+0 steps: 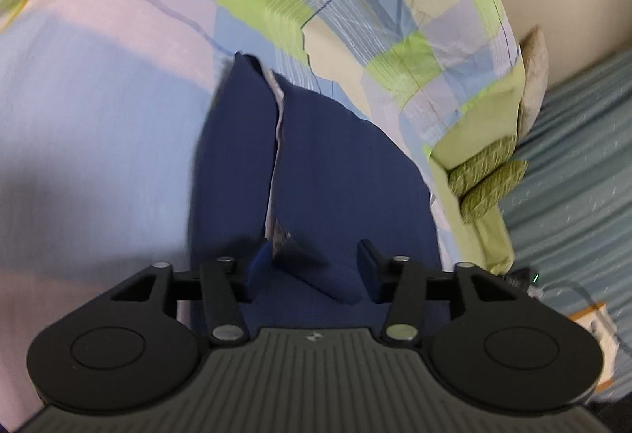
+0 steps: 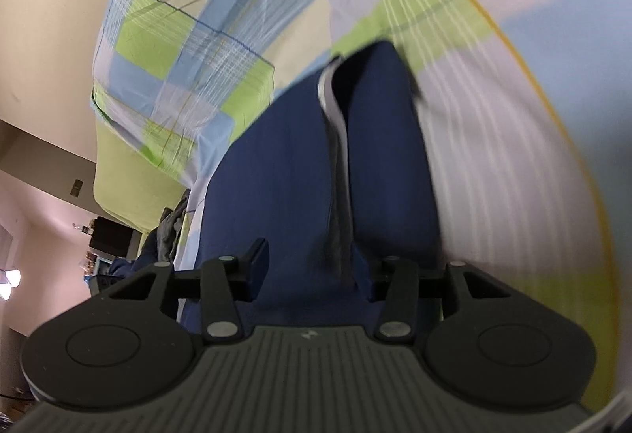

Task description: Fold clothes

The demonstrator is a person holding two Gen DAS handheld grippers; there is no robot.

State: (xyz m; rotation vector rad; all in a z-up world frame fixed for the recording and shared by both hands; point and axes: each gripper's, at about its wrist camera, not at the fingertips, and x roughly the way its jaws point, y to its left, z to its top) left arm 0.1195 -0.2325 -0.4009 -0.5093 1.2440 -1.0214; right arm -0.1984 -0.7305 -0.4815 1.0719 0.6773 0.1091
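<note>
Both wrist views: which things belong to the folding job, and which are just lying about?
Part of the job:
- navy garment, lying folded on the bed
- left gripper, open over the garment
- right gripper, open over the garment

Just lying about:
- checked bedsheet under it
- checked pillow
- two green rolled items beside the pillow
- striped teal cover

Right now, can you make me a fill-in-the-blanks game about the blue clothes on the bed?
1. The folded cloth garment between the fingers is dark ____.
2. It lies on a checked bedsheet of blue, lilac and ____ squares.
3. The left gripper has its fingers ____, not pinching the cloth.
4. A ____ lining strip shows along the garment's middle gap.

Missing words: blue; green; open; white
</note>
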